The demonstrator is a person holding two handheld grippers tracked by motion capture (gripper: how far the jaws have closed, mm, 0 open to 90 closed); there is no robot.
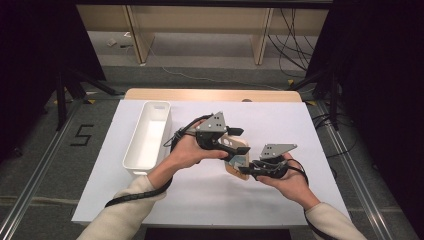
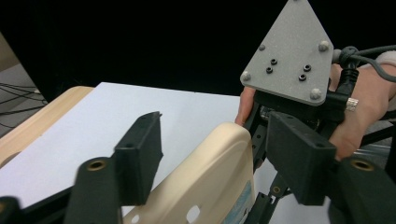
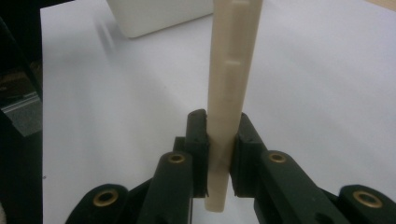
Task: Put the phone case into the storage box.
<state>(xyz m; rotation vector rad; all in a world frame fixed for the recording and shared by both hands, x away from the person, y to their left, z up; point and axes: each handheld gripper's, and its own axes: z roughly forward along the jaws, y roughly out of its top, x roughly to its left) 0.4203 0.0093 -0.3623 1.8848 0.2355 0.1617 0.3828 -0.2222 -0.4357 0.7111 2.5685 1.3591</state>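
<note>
Gripping a cream plastic board (image 3: 232,93) edge-on in the right tongs (image 3: 220,156), both black pads pressing flat against its thin sides near the lower end, the jaws closed as far as the board's thickness allows. Rising upright out of that grip in the right gripper view and running off the top of the picture, with small notches showing along its narrow edge.

Standing apart around the same board in the left tongs (image 2: 219,163), jaws parted well wider than the board; no earlier picture to compare. Showing a clear gap between the left pad and the board's rounded corner (image 2: 219,154) in the left gripper view (the right pad sitting close beside the far face, contact there not clear enough to tell). Carrying a bluish label and a few small holes on the board's lower face.

Hanging above the white desk (image 1: 280,125) in the high view, slightly right of centre, with the board (image 1: 239,157) lifted between the left tongs (image 1: 235,142) and the right tongs (image 1: 252,170). Holding each tool in a hand, cream sleeves coming in from the bottom edge, cables trailing back along the forearms.

Sitting well apart to the left, a long white bin (image 1: 148,140) resting lengthwise on the desk.
</note>
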